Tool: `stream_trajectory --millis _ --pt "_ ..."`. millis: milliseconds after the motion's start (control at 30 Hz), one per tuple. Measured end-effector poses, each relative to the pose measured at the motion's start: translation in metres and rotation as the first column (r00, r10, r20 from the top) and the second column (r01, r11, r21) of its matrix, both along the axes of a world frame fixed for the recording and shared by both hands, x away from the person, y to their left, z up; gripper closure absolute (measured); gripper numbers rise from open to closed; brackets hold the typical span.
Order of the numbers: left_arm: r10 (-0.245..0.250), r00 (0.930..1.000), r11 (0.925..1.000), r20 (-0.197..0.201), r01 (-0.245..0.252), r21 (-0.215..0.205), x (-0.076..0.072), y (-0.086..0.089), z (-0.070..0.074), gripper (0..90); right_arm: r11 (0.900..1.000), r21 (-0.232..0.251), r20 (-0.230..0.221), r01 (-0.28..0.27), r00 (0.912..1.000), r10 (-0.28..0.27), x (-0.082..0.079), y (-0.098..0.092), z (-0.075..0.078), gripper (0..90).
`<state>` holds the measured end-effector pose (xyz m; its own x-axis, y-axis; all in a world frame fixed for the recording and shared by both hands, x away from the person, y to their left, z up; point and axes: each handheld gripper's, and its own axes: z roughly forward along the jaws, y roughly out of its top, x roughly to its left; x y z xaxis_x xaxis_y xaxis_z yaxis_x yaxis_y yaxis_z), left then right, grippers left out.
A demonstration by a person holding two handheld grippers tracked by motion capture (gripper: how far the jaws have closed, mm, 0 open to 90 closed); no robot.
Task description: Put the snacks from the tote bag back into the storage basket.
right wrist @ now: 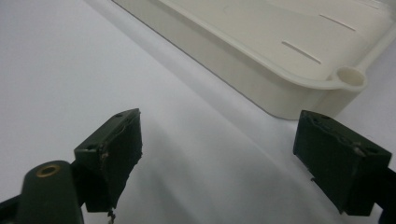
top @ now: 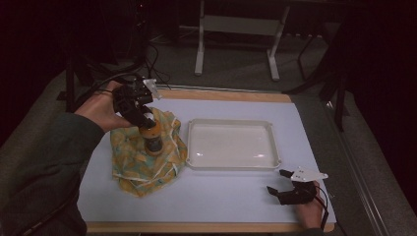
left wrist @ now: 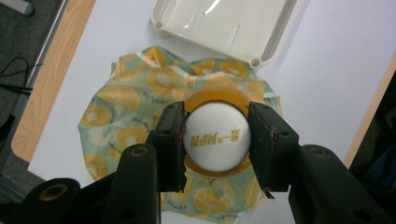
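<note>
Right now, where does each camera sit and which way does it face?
High view: above the table's near side, looking forward and down; both forearms, left hand-held gripper, right hand-held gripper.
Left gripper view: looks straight down past its jaws, shut on the jar over the cloth.
Right gripper view: low, looking across the table between open jaws.
All share the white tray.

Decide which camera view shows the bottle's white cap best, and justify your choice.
The left gripper view: the white cap faces the camera, clamped by the left gripper. The high view shows the bottle sideways, its cap hidden by the gripper.
</note>
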<state>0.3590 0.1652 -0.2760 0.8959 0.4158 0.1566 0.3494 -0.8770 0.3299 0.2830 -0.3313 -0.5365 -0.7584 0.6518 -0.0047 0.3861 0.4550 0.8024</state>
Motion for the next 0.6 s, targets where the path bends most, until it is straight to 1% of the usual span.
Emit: stream_trajectory --millis 167,367,400,600 --pt "-0.019 0.9998 0.9998 0.0 0.019 -0.011 0.003 -0.009 0.0 58.8 1.0 0.0 0.0 0.0 1.0 0.0 0.0 0.0 0.0 15.1" --pt "-0.036 0.9993 0.9993 0.008 0.036 -0.008 0.005 -0.019 0.0 58.8 1.0 0.001 -0.001 0.0 1.0 0.0 0.0 0.0 0.0 15.1" --pt "-0.045 0.9989 0.999 0.01 0.045 -0.006 0.005 -0.023 0.0 58.8 1.0 0.001 -0.001 0.0 1.0 0.0 0.0 0.0 0.0 15.1" --pt "-0.057 0.9984 0.9984 0.001 0.057 0.002 0.008 -0.033 -0.002 58.8 1.0 0.003 -0.001 0.0 1.0 0.0 0.0 0.0 0.0 15.1"
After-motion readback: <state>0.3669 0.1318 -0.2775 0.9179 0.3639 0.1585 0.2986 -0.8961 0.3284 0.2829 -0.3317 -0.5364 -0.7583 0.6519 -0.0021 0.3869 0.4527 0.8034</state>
